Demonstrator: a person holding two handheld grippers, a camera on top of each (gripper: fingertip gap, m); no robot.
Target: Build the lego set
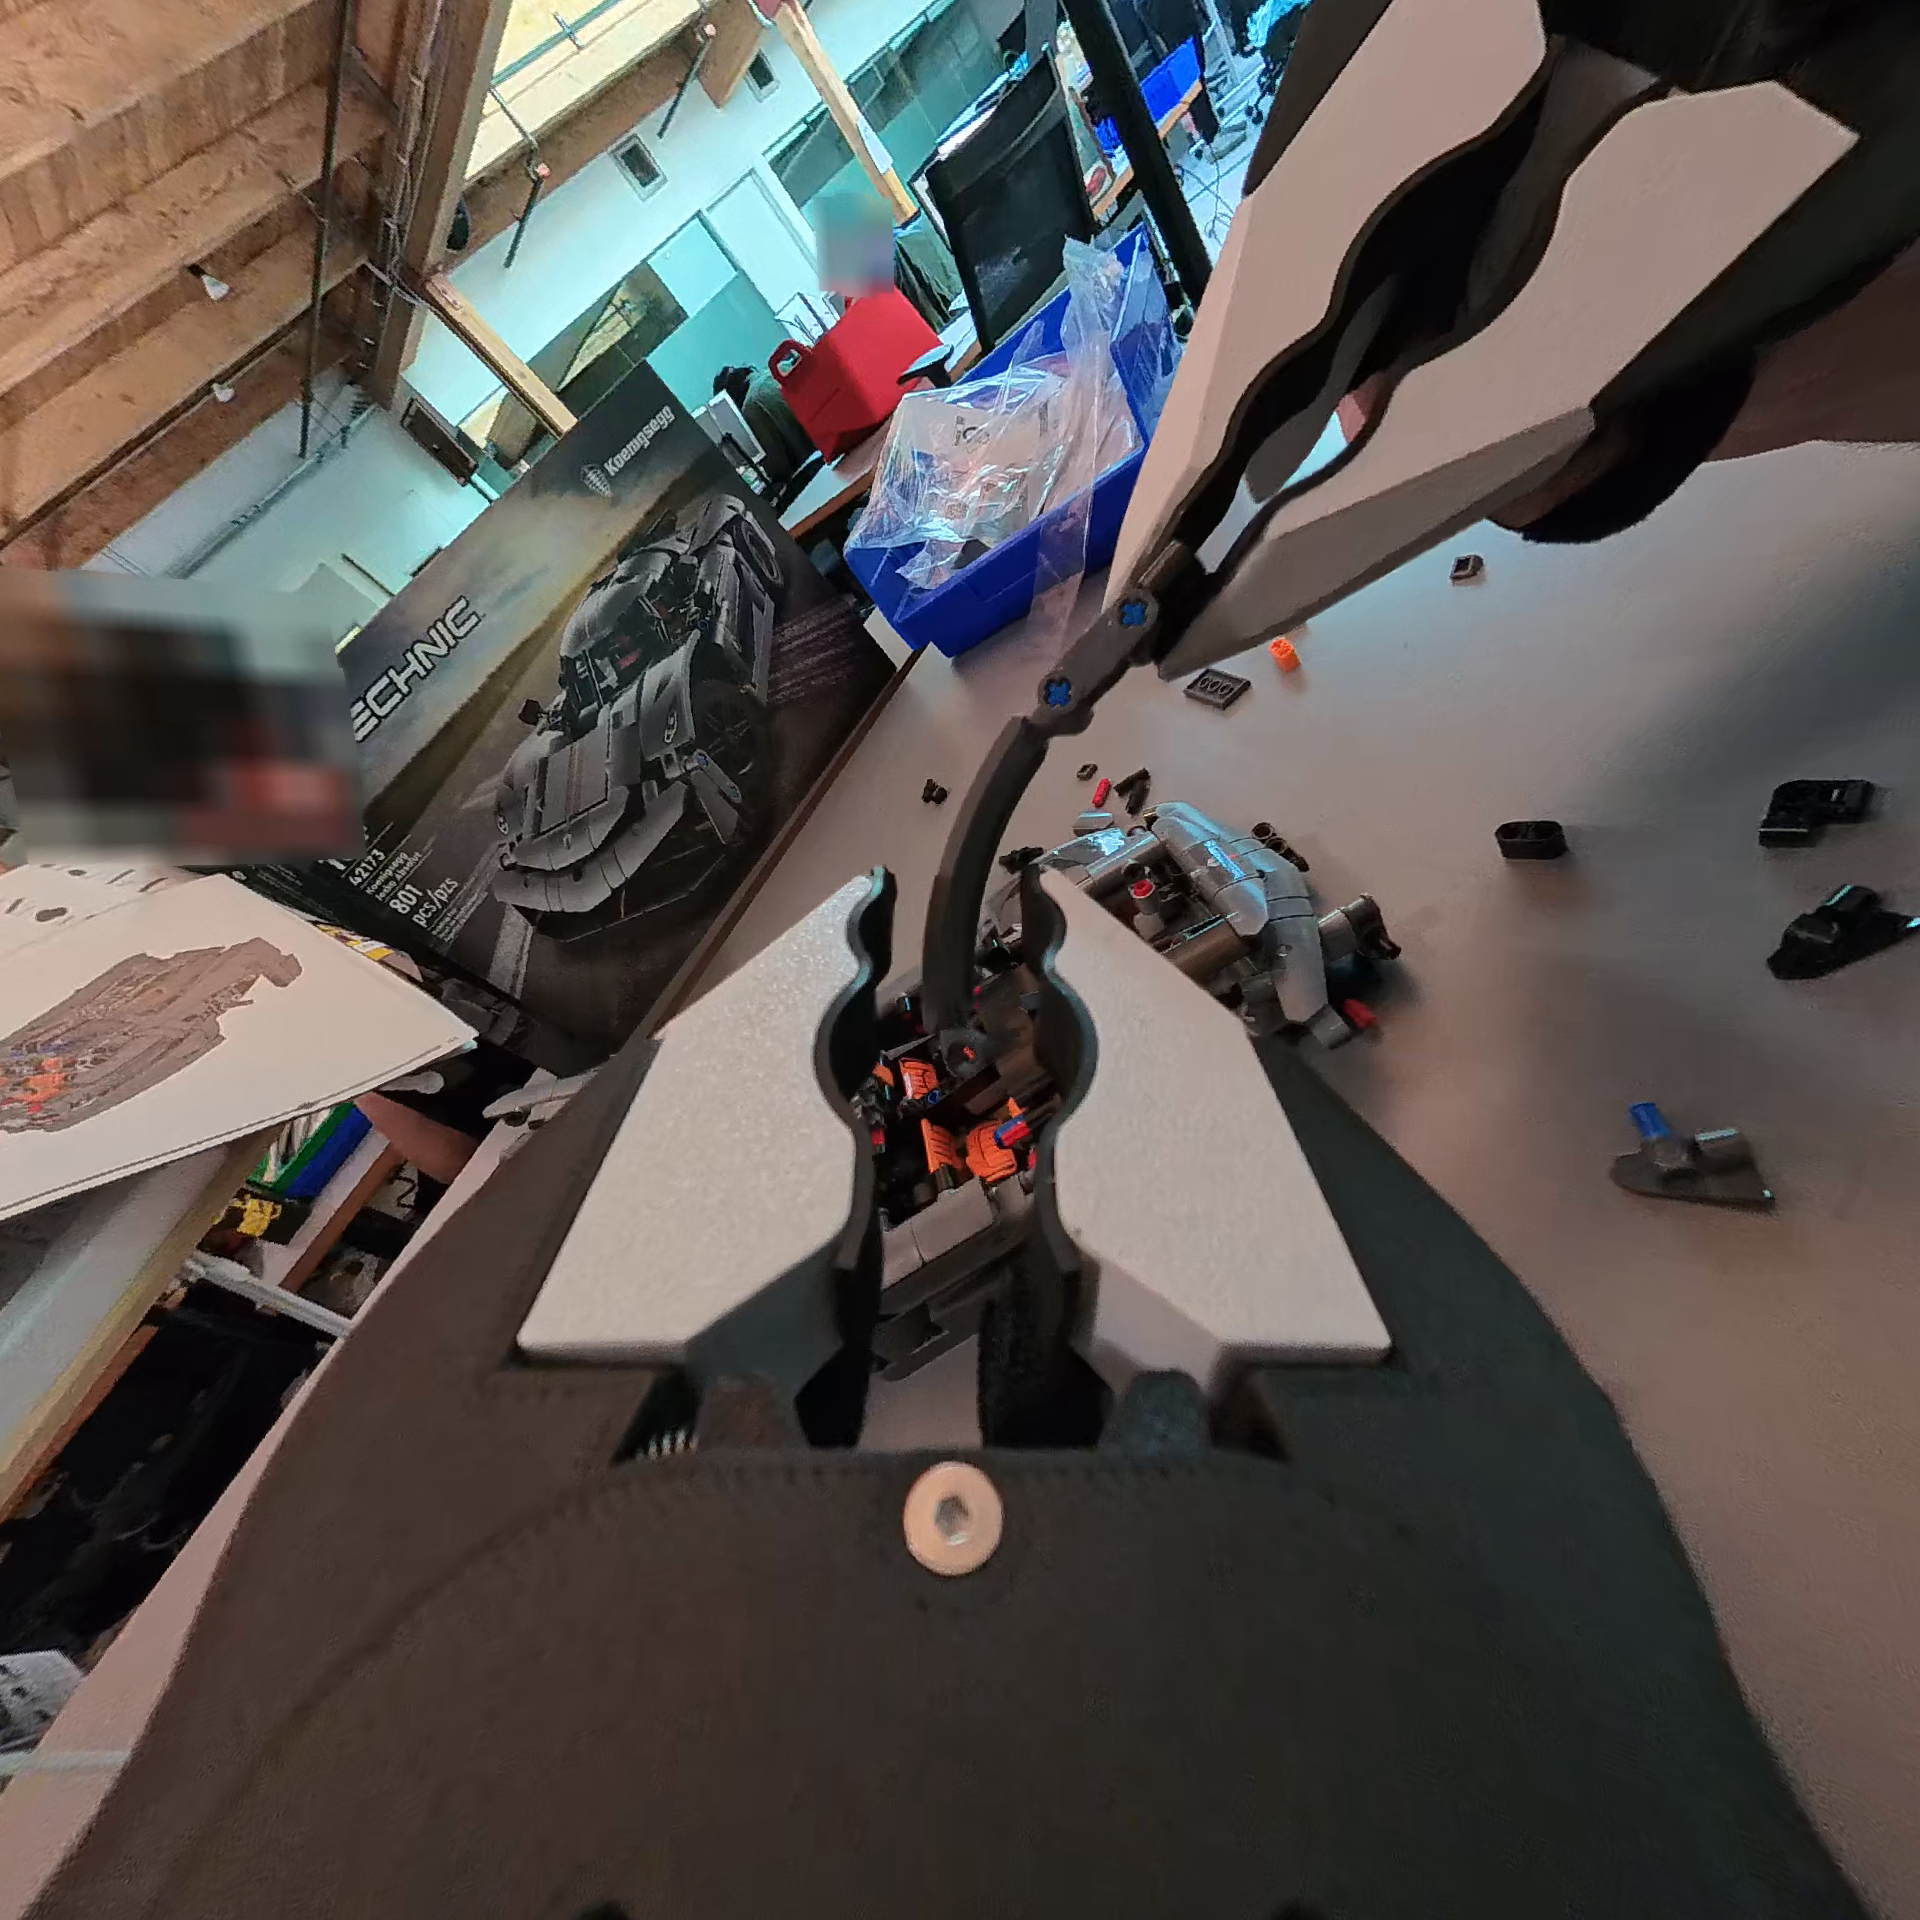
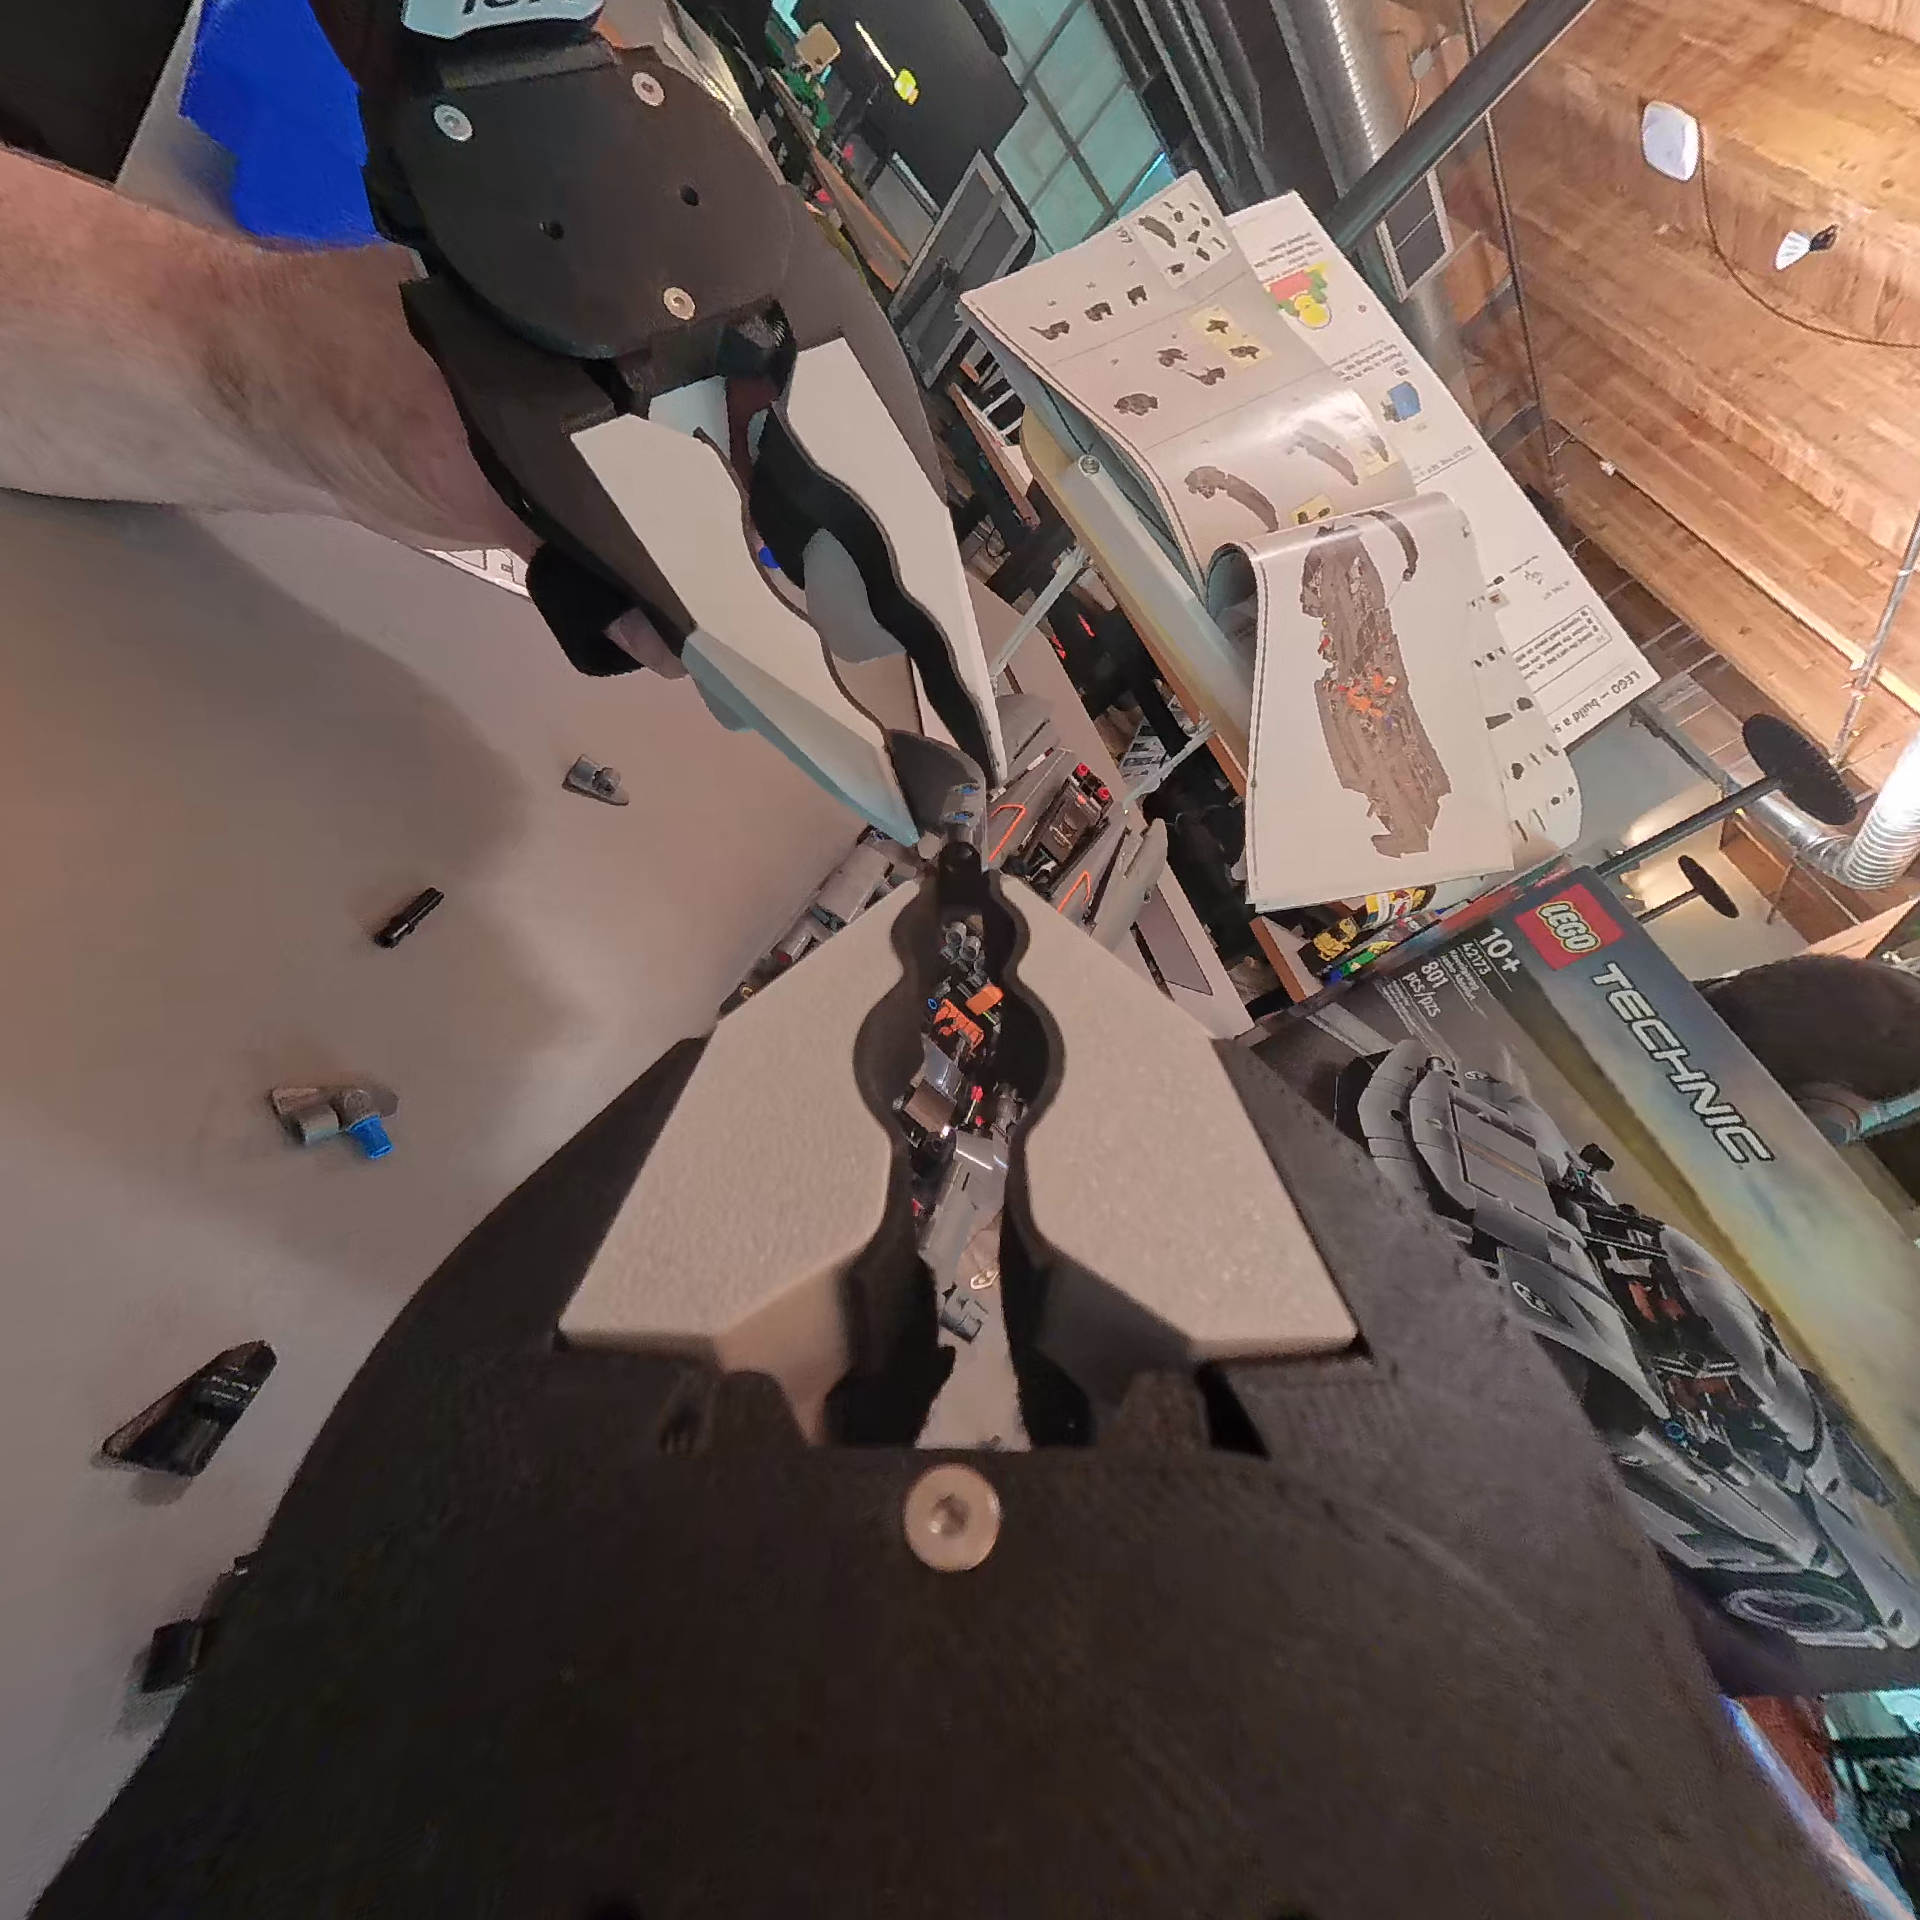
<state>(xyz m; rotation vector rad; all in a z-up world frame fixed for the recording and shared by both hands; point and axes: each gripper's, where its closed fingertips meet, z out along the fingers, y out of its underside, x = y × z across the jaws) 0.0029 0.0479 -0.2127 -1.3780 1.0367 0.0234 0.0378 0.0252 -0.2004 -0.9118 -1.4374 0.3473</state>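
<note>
Claws both clamped: left claw point(image 1: 956, 914) on model car point(image 1: 956, 1132), right claw point(image 2: 961, 883) on curved beam point(image 1: 971, 831) near table edge point(image 1: 810, 748).

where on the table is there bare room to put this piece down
Bare tabletop lies nearer than the grey piece with a blue pin, and more beyond the small orange piece. It is crowded between them, around the grey sub-assembly and the scattered black parts.

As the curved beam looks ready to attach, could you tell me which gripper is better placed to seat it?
Right, probably. The right gripper pinches the upper end of the curved beam, whose lower end reaches the lego model. The left gripper only brackets that model, so it could steady it.
</note>
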